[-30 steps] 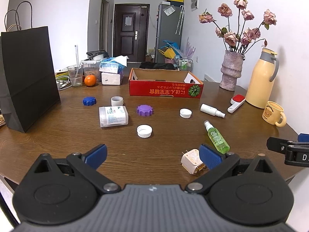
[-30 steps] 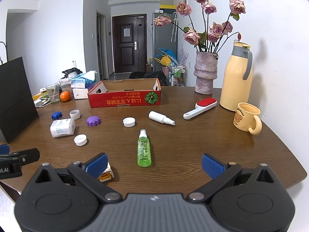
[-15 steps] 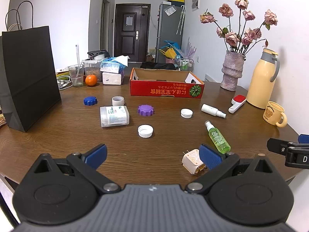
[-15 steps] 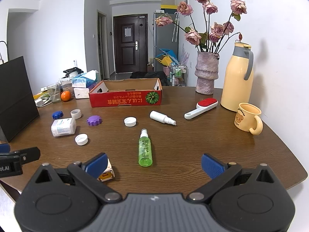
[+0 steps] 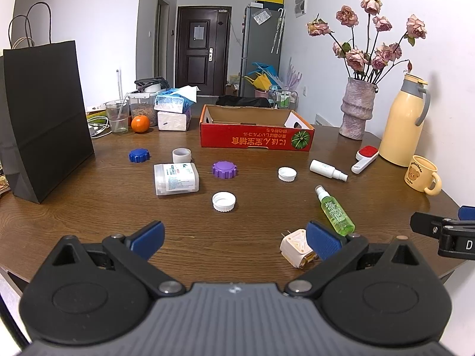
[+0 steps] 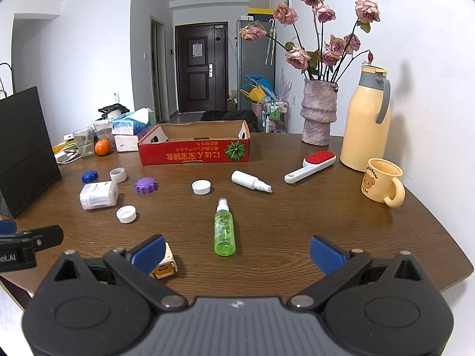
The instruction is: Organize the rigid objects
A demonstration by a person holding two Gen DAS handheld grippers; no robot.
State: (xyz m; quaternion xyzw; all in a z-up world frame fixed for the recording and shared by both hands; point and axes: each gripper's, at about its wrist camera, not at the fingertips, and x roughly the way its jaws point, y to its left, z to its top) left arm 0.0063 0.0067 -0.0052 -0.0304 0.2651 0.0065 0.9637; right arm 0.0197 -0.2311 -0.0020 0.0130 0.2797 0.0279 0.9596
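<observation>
Red cardboard box (image 5: 256,139) at table's far middle, its print upside down. In front of it lie the loose items: green spray bottle (image 6: 224,230), labelled white container (image 5: 175,178). Left gripper (image 5: 234,237) and right gripper (image 6: 237,250) jaws apart, empty.

The red cardboard box (image 6: 194,155) carried a line of upside-down Japanese-style characters, too small to make out, beside a pumpkin picture. The yellow mug (image 6: 381,183), right of the box, read roughly "butterbear", uncertainly. The white bottle's (image 5: 175,178) label was illegible.
</observation>
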